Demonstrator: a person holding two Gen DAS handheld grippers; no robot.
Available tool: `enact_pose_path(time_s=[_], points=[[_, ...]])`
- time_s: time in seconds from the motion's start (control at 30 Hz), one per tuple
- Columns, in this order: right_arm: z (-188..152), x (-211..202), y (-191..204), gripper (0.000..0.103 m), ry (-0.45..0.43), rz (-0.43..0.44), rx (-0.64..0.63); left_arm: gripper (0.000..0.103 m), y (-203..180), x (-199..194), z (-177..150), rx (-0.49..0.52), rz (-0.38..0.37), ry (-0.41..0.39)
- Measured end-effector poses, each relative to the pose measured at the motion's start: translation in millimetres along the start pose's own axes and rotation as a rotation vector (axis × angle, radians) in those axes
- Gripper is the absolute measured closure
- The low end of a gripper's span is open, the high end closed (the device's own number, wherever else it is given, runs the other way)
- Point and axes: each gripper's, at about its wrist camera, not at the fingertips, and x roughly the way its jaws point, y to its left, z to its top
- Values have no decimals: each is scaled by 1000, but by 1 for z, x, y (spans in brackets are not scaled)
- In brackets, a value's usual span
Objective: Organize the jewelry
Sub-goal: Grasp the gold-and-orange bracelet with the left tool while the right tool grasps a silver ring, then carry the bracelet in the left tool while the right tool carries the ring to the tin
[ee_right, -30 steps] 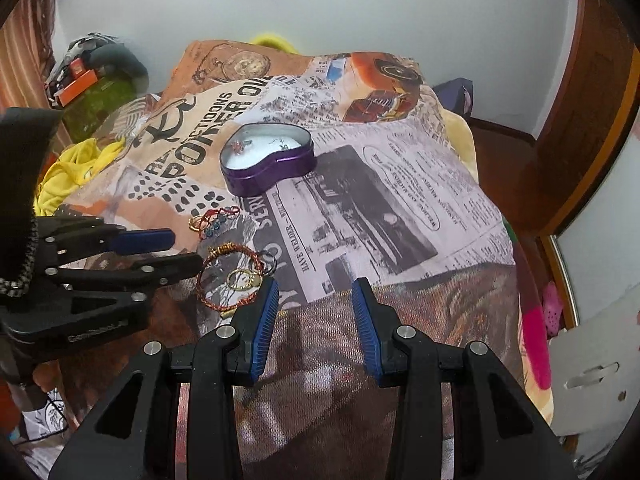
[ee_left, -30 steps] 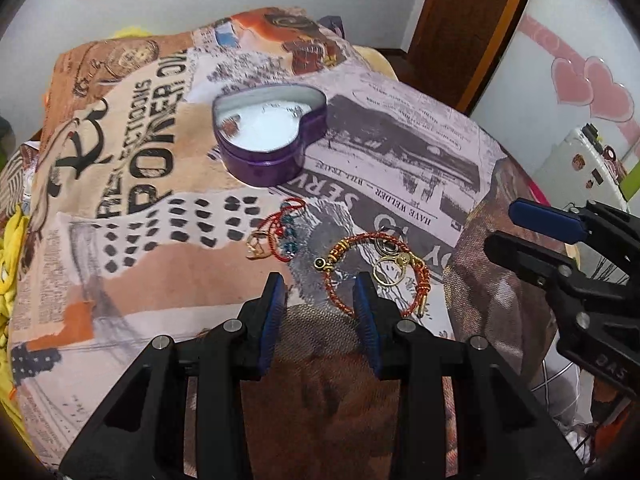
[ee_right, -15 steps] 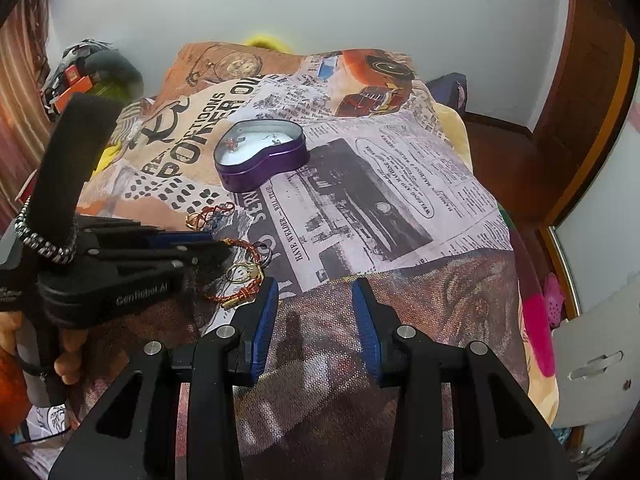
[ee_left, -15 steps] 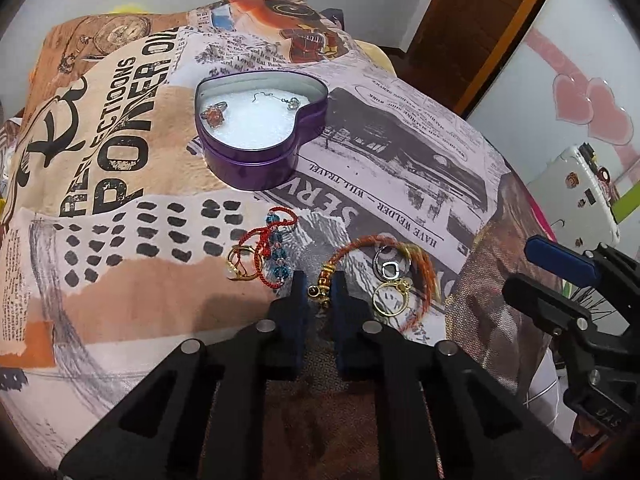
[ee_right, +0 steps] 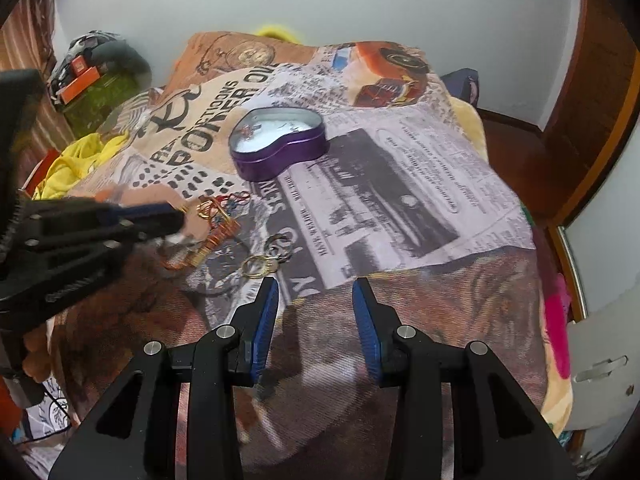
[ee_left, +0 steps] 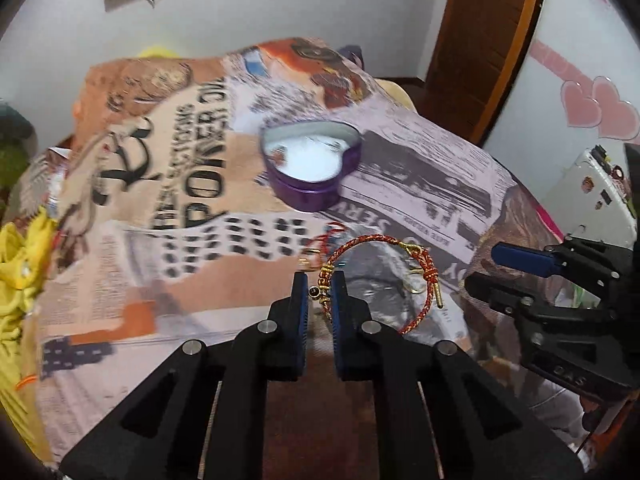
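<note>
Pinching the red-and-gold braided bracelet (ee_left: 362, 276) at its beaded clasp end, your left gripper (ee_left: 320, 292) has its jaws closed tight on the cord, and the rest of the loop hangs free to the right of them, apparently clear of the bed's printed blanket (ee_left: 420, 176). Gripping at the clasp makes sense: the beads give the pads something firm to bite.

Ahead of those jaws and well apart sits the purple heart-shaped tin (ee_left: 312, 168), lid off, its white lining already carrying a few small pieces, so I judge that is where the bracelet belongs.

Your right gripper (ee_right: 316, 312) hovers with its jaws partly open and nothing between them. Just ahead and to their left lie the gold and silver rings (ee_right: 266, 258) on the blanket, and farther left the small red beaded piece (ee_right: 224, 206), so that hand looks parked near its likely next pick.
</note>
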Motion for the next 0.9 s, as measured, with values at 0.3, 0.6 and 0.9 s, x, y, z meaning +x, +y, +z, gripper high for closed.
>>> enact_pose_path(time_s=[0.3, 0.6, 0.9], points=[[8, 20, 16, 68, 24, 29, -2, 94, 12, -15, -8, -15, 17, -39], [8, 33, 21, 84, 38, 24, -4, 94, 6, -17, -11, 5, -3, -48], [4, 32, 24, 93, 20, 29, -46, 94, 11, -18, -8, -7, 3, -54]])
